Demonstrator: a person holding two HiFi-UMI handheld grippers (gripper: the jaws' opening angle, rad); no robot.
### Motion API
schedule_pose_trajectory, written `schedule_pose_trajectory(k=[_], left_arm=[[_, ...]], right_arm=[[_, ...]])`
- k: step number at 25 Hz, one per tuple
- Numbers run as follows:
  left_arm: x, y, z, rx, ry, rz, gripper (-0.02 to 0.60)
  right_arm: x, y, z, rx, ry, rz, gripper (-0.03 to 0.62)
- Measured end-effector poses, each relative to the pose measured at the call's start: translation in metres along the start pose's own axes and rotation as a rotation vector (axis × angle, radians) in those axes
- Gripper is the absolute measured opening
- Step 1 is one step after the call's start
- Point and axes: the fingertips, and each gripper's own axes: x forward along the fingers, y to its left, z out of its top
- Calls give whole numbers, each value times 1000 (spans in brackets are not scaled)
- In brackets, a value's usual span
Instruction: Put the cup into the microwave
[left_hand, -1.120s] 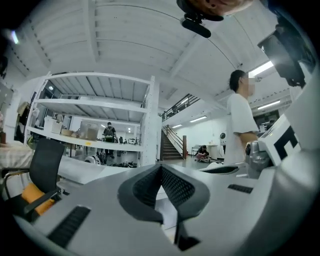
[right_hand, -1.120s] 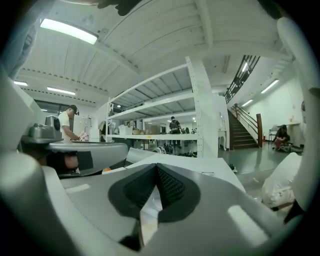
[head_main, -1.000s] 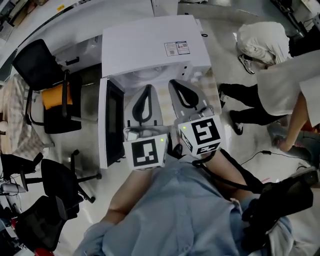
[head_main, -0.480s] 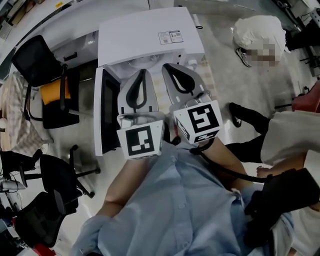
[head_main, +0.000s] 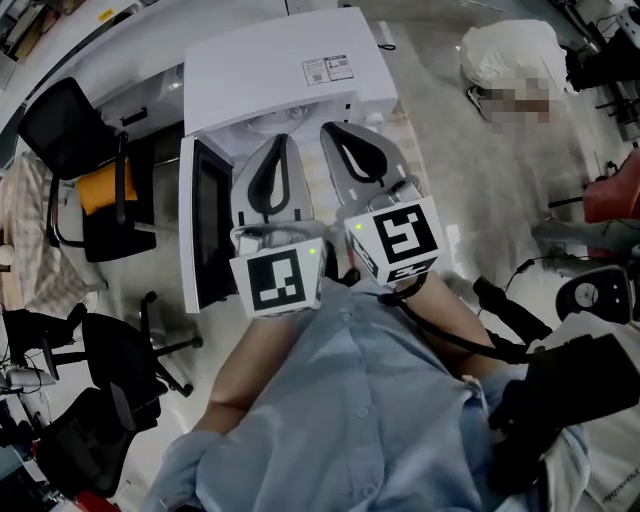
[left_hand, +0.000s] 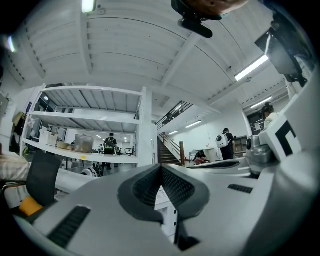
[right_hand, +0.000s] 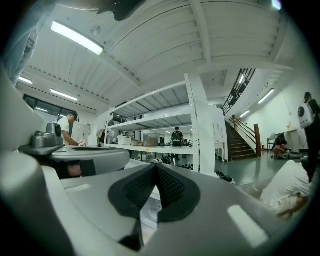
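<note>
A white microwave stands at the top centre of the head view, its dark-glass door swung open to the left. My left gripper and right gripper are held side by side in front of the open cavity, tips at its mouth. Both are shut with nothing between the jaws, as the left gripper view and the right gripper view show. No cup appears in any view. The cavity's inside is mostly hidden behind the grippers.
Black office chairs stand left of the microwave, one with an orange cushion. A white bundle lies on the floor at upper right and a black bag at lower right. White shelving stands beyond.
Both grippers stay shut and side by side before the microwave. The head view has drifted, so the microwave sits further left. The person standing at the right has left the view.
</note>
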Motion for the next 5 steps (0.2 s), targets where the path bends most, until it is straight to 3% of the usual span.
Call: schedule_pose_trajectory(k=[5], left_arm=[[3,-7,-3,-2,7,-5,6]], right_arm=[[-4,-8,-2,7,-2,-7,0]])
